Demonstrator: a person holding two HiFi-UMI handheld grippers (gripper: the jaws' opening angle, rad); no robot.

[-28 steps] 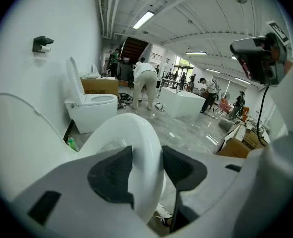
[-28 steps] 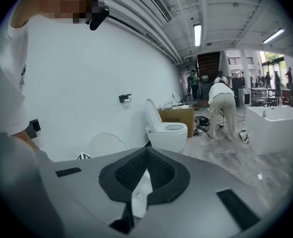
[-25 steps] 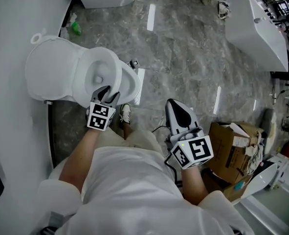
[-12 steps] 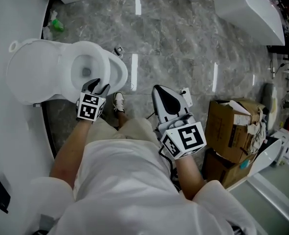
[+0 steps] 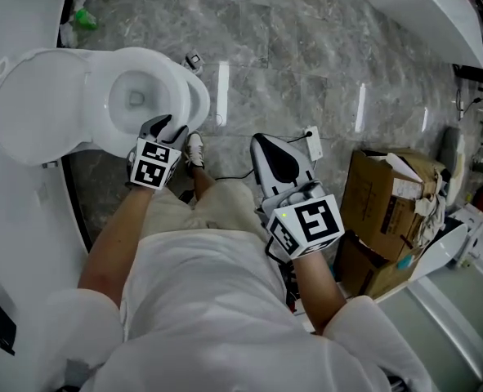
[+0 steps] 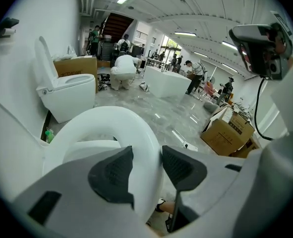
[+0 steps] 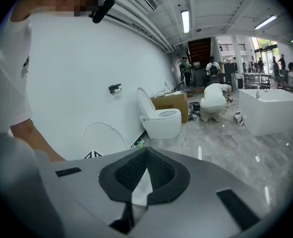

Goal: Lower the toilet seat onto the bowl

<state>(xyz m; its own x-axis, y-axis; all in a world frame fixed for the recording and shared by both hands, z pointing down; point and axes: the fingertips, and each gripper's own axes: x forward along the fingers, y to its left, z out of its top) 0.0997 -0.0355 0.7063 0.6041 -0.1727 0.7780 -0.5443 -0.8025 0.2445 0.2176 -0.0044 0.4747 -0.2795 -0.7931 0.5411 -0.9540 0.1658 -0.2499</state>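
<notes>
Straddling the toilet seat (image 6: 134,125), the left hand-held gripper (image 6: 147,153) grips its rim.

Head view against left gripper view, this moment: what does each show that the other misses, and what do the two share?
Only the head view shows the right gripper, shut on nothing and held off to the side, and the left gripper's marker cube.

Only the left gripper view shows a second toilet against the wall with its lid raised, and people working farther back.

Both show the left gripper closed on the front rim of the toilet seat, the cardboard boxes and the green bottle by the wall.
</notes>
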